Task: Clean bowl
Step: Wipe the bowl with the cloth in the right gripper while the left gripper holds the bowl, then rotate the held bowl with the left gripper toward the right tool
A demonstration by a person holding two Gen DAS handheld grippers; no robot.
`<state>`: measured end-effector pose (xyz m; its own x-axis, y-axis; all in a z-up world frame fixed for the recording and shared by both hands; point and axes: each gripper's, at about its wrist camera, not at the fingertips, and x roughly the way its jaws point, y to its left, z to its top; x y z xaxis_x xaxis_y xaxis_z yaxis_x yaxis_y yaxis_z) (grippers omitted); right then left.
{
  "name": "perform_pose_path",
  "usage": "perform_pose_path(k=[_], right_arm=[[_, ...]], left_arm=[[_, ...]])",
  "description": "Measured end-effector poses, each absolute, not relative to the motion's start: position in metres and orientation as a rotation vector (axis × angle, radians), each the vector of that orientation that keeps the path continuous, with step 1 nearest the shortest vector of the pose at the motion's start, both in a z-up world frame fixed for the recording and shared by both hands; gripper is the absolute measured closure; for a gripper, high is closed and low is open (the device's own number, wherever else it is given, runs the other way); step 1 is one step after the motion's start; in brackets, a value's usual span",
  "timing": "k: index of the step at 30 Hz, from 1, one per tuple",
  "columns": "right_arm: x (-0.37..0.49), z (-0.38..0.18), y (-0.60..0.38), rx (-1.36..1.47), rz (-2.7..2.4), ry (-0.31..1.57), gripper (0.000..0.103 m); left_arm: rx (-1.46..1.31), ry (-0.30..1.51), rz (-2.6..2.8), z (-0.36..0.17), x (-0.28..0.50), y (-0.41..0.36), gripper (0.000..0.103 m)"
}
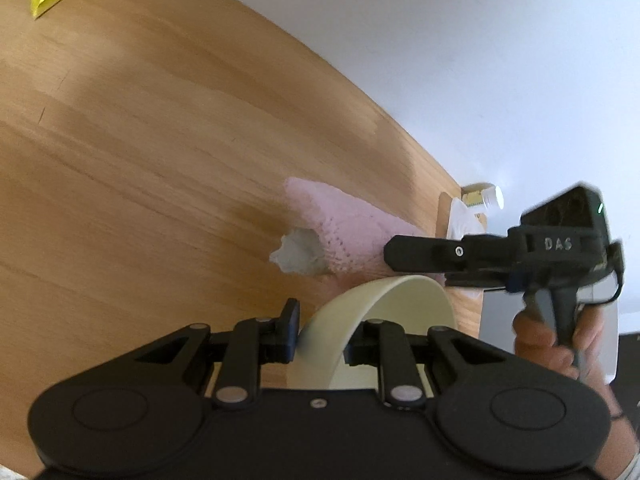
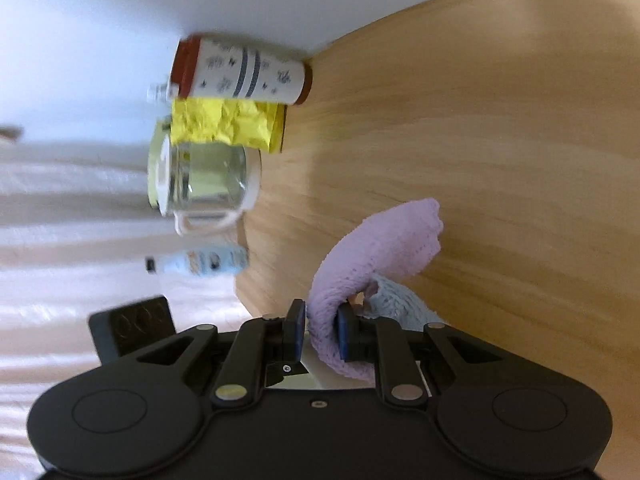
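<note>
In the left wrist view the left gripper (image 1: 320,338) is clamped on the rim of a cream bowl (image 1: 384,320) at the lower centre of the frame, its 2 fingers pressing the wall from either side. The bowl is tipped up on edge, its open side facing right, above the wooden desk (image 1: 140,160). Just above the bowl, at centre right, the right gripper (image 1: 390,254) reaches in from the right, held by a hand (image 1: 560,344) at the lower right. It grips a pink cloth (image 1: 344,224) with a grey underside, which hangs just beyond the bowl's rim; whether cloth and bowl touch cannot be told.

In the right wrist view the right gripper (image 2: 320,332) is closed on the folded cloth (image 2: 380,248), pinched between both pads, and the cloth's free end curls up toward centre right. At the left of that frame stand a patterned tumbler (image 2: 244,72), a crumpled yellow bag (image 2: 228,124), a glass kettle (image 2: 204,184) and a small blurred bottle (image 2: 204,264), all near the desk's edge.
</note>
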<state>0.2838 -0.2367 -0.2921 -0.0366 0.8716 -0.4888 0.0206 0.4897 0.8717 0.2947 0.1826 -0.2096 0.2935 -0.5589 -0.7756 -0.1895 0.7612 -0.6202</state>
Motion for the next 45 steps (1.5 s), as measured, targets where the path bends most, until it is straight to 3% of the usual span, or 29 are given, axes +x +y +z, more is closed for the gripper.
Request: perform_pose_path(k=[10, 24, 36, 45], right_arm=[[0.257, -0.325, -0.251, 1.092, 0.672, 1.389, 0.083], [0.242, -0.273, -0.268, 1.115, 0.582, 1.12, 0.083], [0.221, -0.328, -0.276, 1.439, 0.487, 1.115, 0.083], [0.211, -0.339, -0.271, 1.43, 0.431, 1.141, 0.083]], left_arm=[[-0.741, 1.266, -0.255, -0.207, 0.297, 0.182, 0.083], [-0.784, 1.205, -0.219, -0.191, 0.3, 0.186, 0.083], [-0.858, 1.19, -0.175, -0.196, 0.294, 0.177, 0.083], [-0.886, 1.157, -0.146, -0.196, 0.293, 0.177, 0.082]])
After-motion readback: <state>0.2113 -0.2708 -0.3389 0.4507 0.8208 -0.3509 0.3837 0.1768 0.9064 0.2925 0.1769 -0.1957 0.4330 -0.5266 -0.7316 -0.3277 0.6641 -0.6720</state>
